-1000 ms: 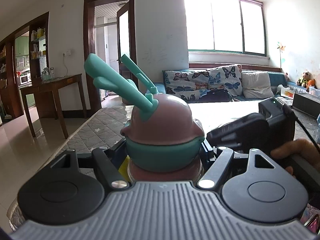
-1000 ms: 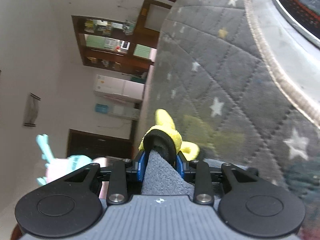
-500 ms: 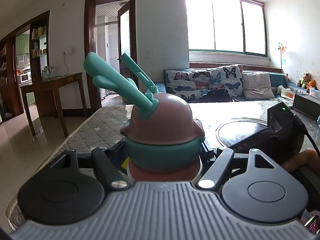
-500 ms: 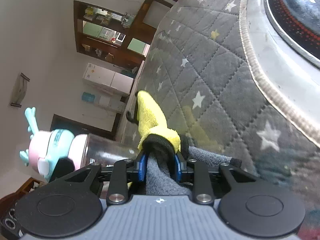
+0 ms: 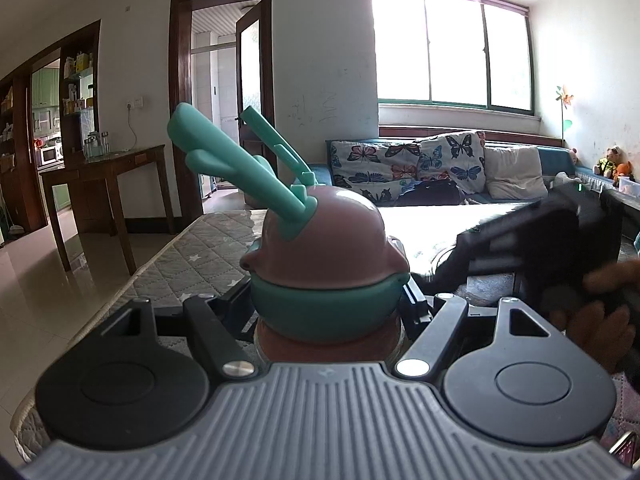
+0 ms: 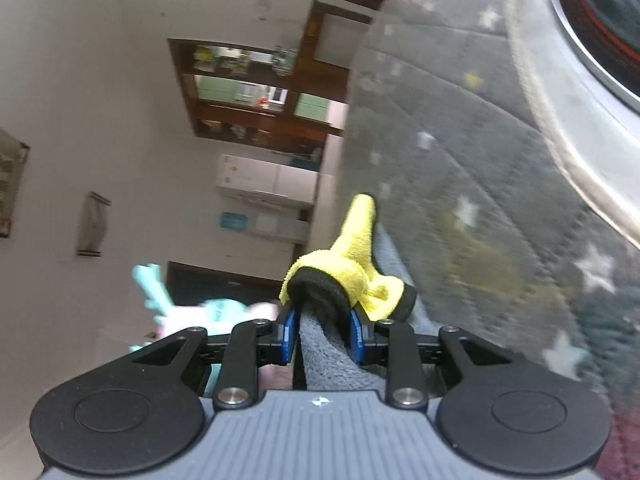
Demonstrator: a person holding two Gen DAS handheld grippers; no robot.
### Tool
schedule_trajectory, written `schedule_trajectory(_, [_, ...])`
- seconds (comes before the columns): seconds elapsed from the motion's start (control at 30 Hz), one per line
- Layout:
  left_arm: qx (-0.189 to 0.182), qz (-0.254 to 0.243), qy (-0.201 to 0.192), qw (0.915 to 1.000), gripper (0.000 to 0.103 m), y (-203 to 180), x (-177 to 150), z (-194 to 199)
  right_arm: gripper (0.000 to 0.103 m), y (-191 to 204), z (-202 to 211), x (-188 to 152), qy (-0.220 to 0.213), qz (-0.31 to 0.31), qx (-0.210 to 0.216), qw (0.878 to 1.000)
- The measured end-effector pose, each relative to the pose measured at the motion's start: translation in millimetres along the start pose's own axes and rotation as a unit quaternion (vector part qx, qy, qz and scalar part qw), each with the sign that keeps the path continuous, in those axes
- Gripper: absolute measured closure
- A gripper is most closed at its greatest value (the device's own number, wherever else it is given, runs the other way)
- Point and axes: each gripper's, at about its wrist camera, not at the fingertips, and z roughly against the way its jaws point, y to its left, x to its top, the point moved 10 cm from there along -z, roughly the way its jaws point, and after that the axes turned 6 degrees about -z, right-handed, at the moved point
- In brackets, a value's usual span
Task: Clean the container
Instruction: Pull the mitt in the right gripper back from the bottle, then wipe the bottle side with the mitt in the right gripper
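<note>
My left gripper is shut on a bottle with a pink domed lid, teal collar and teal antlers, held upright above the quilted table. My right gripper is shut on a folded yellow and grey cloth. The right gripper's view is rolled sideways and blurred; the bottle shows low at its left, close beside the cloth. In the left wrist view the right gripper's black body and the hand holding it are at the right of the bottle.
A grey quilted cover with stars lies on the table. A round cooktop with a metal rim sits in it. A wooden side table, a doorway and a sofa with butterfly cushions stand behind.
The right gripper with the cloth has swung, its view rotating and blurring; the bottle has slid lower in its view. The left gripper holds the bottle steady.
</note>
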Motion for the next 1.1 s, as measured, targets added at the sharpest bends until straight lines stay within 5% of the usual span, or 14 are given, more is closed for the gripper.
schedule_trajectory(0.43, [-0.002,0.002,0.001,1.0000,0.030,0,-1,-1,0.076,64,-14,12,0.010,0.052,0.075,0.996])
schedule_trajectory(1.1, [-0.003,0.004,0.003,1.0000,0.030,-1,-2,-1,0.076,14,-44,13,0.023,0.029,0.004,0.999])
